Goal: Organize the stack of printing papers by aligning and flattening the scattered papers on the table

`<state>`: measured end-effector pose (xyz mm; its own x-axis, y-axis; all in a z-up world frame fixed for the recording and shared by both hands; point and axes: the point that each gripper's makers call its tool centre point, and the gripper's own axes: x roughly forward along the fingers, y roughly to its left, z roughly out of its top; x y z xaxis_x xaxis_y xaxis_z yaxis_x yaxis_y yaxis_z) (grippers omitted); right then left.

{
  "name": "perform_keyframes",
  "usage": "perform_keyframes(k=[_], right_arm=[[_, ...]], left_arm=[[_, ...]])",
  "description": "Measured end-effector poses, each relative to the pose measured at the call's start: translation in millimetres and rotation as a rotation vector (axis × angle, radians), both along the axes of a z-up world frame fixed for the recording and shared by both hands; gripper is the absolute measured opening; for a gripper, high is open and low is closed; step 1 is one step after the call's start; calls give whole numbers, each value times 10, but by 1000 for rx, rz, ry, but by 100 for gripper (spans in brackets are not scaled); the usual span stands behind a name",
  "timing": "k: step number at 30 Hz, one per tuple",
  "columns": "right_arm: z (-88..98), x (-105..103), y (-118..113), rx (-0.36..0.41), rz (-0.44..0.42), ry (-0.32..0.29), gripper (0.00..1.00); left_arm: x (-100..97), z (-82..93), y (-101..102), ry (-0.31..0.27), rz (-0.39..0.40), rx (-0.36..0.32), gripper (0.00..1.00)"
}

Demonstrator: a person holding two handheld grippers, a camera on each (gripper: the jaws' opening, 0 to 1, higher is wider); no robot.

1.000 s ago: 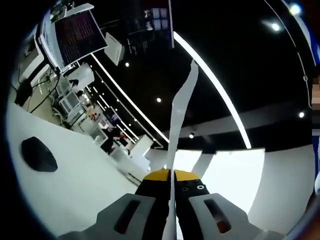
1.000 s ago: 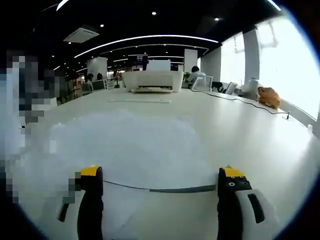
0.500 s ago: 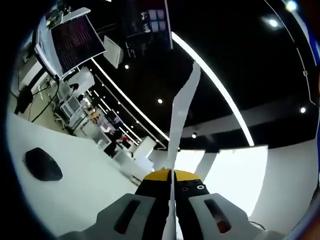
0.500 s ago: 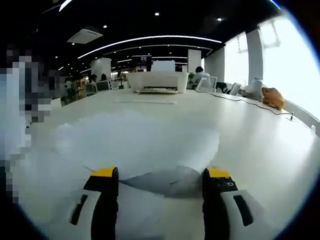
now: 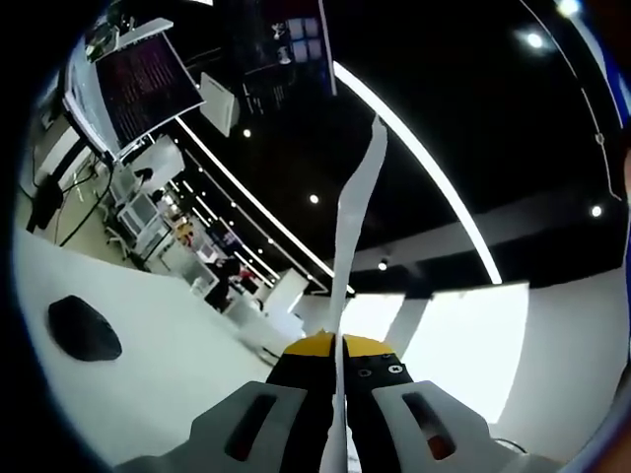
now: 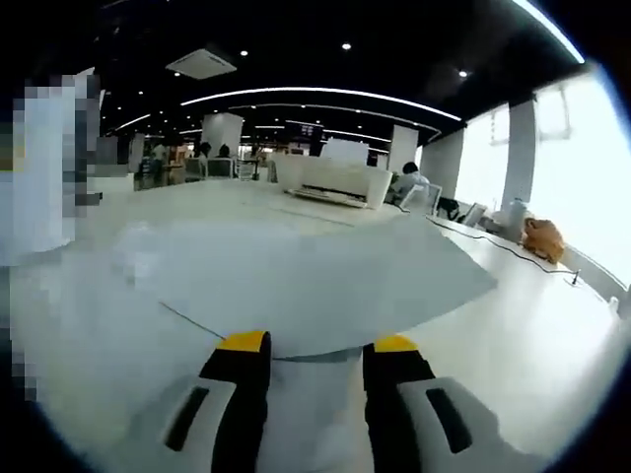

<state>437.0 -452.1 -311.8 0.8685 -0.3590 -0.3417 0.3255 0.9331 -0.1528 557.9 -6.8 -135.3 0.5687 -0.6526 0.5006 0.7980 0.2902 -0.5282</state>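
In the left gripper view, my left gripper (image 5: 340, 345) is shut on a white paper sheet (image 5: 357, 217). I see the sheet edge-on, rising from the yellow jaw tips toward the dark ceiling. In the right gripper view, white printing papers (image 6: 296, 281) lie spread over the white table (image 6: 532, 345), and their near edge curves up slightly. My right gripper (image 6: 317, 345) is low over the table with its jaws a narrow gap apart. The papers' near edge sits in that gap, and the fingertips (image 6: 245, 343) are not pressed on it.
A white printer (image 6: 335, 177) stands at the table's far end, with a seated person (image 6: 406, 180) beside it. A cable (image 6: 493, 241) and a brown object (image 6: 542, 236) lie at the right. A black mouse-like object (image 5: 84, 328) and a monitor (image 5: 148, 79) show in the left gripper view.
My right gripper's jaws have closed from wide apart to a narrow gap around the papers' near edge, and that view has tilted. The left gripper still holds its sheet.
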Motion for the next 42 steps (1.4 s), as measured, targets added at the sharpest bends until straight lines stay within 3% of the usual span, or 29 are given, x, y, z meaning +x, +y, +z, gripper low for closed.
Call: perform_keyframes(k=[5, 11, 14, 17, 21, 30, 33, 38, 40, 42], right_arm=[[41, 2, -64, -67, 2, 5, 40], [82, -24, -132, -95, -22, 2, 49], [95, -29, -131, -87, -17, -3, 44], [113, -28, -133, -21, -27, -39, 35], [135, -45, -174, 58, -52, -80, 30], [197, -63, -176, 239, -62, -157, 1], [261, -61, -142, 307, -40, -208, 0], [473, -112, -40, 451, 31, -343, 0], [555, -130, -44, 553, 39, -395, 0], [625, -121, -29, 608, 61, -418, 0]], left_arm=[[-17, -31, -40, 3, -6, 6, 6], [-30, -44, -68, 2, -12, 13, 6], [-38, -55, -81, 3, -19, 14, 6], [-34, -77, -80, 2, -17, 17, 6], [-8, -93, -61, 11, -13, 9, 6], [16, -93, -17, 13, -5, 6, 6], [16, -87, -3, 9, -2, 6, 6], [19, -117, -15, 20, -4, 13, 6], [17, -124, -11, 17, 6, 25, 6], [15, -121, -7, 18, 8, 24, 6]])
